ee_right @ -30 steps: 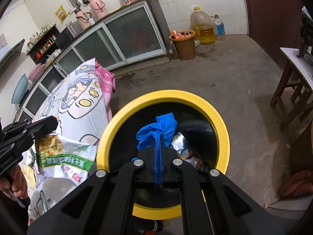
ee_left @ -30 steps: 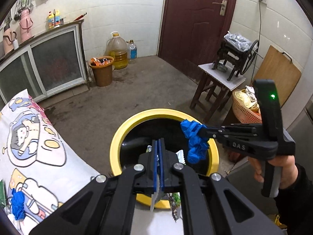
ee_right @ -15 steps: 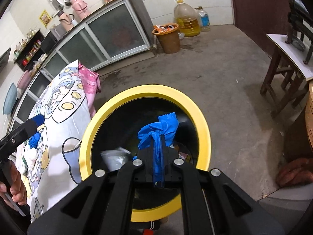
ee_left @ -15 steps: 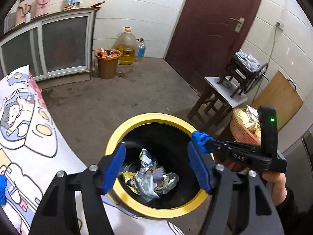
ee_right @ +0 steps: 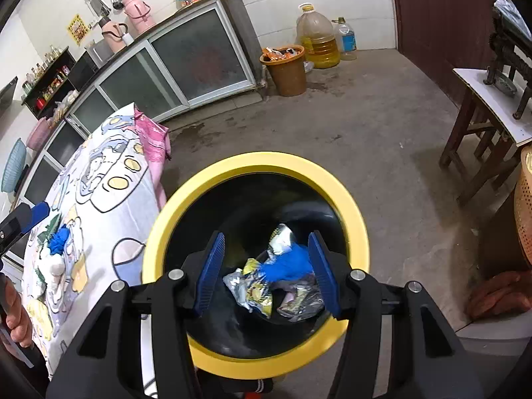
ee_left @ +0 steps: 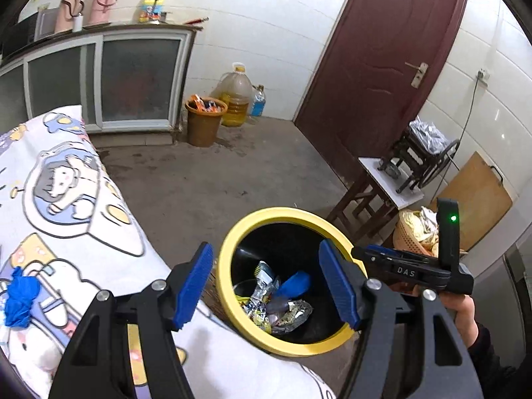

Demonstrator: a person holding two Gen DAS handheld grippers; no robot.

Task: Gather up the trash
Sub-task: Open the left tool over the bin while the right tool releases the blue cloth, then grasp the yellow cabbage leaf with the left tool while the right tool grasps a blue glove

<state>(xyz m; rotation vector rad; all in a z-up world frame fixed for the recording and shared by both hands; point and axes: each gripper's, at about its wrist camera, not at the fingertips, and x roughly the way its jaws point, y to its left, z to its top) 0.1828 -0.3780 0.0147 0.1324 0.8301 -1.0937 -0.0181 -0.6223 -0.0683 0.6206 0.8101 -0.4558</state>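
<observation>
1. Bin status: the yellow-rimmed trash can (ee_right: 256, 166) sits on the floor right off the near edge of the bench (ee_left: 83, 219), and there's a decent pile in the bottom. I can see crinkly snack wrappers (ee_right: 249, 287) plus a blue glove (ee_right: 287, 264) lying on top of them.
2. Right tool (ee_right: 267, 271) hangs right over the can's mouth, jaws spread wide, nothing between the pads. Looks to me like that drop is done.
3. Left tool (ee_left: 266, 286) is also wide open and empty, sitting over the near edge of the bench next to the can.
4. What's left: a crumpled blue wad (ee_left: 18, 296) (looks like another glove) is on the cartoon tablecloth, further in from that edge. In the right wrist view there's some whitish stuff beside it, too small to tell what.
5. So I'd call it mostly done, at least one more pickup to go.
</observation>
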